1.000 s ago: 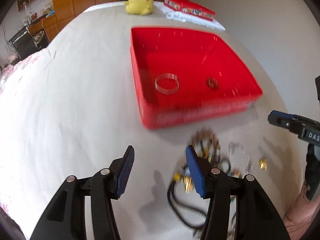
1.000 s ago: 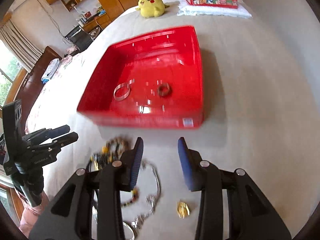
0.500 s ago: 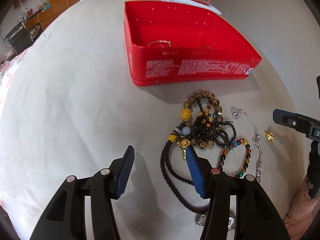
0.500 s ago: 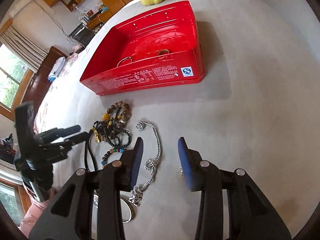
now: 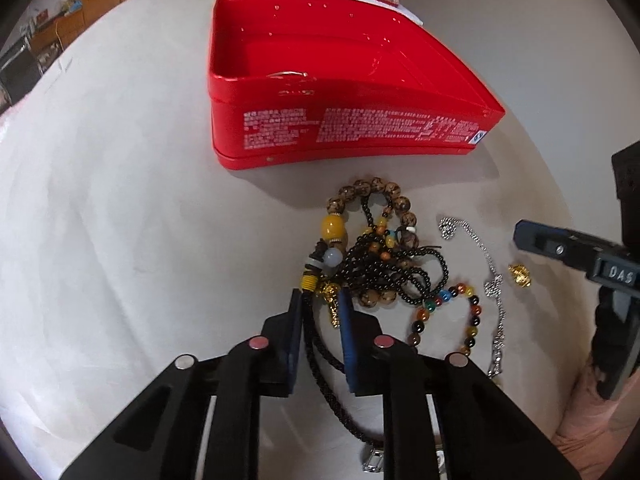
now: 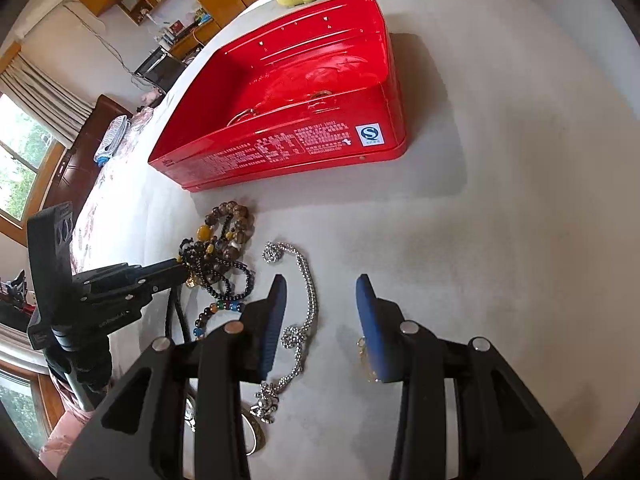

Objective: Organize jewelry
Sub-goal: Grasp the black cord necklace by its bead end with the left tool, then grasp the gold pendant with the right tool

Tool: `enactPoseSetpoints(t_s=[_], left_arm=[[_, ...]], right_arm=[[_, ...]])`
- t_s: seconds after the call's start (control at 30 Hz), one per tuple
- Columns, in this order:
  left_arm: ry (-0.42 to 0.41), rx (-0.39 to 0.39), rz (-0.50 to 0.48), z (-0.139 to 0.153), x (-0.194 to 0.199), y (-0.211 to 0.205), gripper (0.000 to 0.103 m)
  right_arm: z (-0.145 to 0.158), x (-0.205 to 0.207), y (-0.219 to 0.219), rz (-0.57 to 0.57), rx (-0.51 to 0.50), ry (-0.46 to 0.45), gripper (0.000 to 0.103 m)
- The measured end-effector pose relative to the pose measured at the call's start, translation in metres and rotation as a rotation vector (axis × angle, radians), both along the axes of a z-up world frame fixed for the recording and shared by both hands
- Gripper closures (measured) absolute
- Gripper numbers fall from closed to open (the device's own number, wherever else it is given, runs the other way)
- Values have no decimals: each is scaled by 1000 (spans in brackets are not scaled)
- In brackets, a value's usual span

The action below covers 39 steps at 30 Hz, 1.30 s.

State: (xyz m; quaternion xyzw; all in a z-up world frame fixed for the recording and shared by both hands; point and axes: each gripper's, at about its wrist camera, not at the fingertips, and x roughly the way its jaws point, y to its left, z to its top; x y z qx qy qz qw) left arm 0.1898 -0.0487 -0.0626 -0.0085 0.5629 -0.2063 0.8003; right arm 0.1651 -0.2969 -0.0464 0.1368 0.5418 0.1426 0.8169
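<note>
Cord [image 5: 311,332] between left tongs' [image 5: 320,312] narrowed, just-closing jaws: pinch firmly below gold charm [image 5: 330,294]; right tongs [image 6: 320,312] spread, empty

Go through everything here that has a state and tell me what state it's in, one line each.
Red tin: lid off, two rings inside.
Left gripper: jaws just closing around the black cord, gold charm between them.
Right gripper: open, holding nothing.
Silver chain: loose on the table.
Bead pile: tangled on the table.
Gold bead: lying apart.
</note>
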Motion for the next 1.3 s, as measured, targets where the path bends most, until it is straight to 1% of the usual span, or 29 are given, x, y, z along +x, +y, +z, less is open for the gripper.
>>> enactPoseSetpoints(t_s=[0.03, 0.07, 0.17, 0.3, 0.4, 0.47, 0.57, 0.7, 0.9, 1.07, 1.2, 1.3], left_arm=[[6, -23, 4, 0, 0, 2, 96], [13, -51, 12, 1, 1, 4, 99], [-20, -55, 44, 7, -4, 13, 99], [-75, -103, 69, 29, -13, 27, 99], [-132, -87, 110, 41, -16, 42, 99], [-144, -78, 136, 45, -14, 54, 99], [-134, -64, 157, 43, -9, 64, 99], [-109, -67, 157, 36, -6, 66, 99], [-122, -89, 125, 43, -16, 63, 99], [-116, -100, 97, 43, -22, 56, 99], [-113, -99, 85, 43, -24, 53, 99], [-111, -98, 82, 42, -25, 53, 99]], right_arm=[[0, 0, 0, 0, 1, 1, 66], [-1, -1, 0, 0, 1, 2, 66], [-2, -2, -1, -2, 6, 6, 66], [0, -4, -1, -2, 7, 1, 66], [2, -5, -1, -1, 7, -4, 66], [2, -7, -1, -1, 3, -4, 66], [2, -10, -3, -14, -11, 3, 66], [0, -22, -8, -17, -12, 28, 66], [-7, -33, -19, -63, -91, 65, 66], [-15, -35, -19, -46, -87, 99, 66], [-19, -34, -15, -40, -105, 102, 66], [-19, -34, -10, -35, -158, 94, 74]])
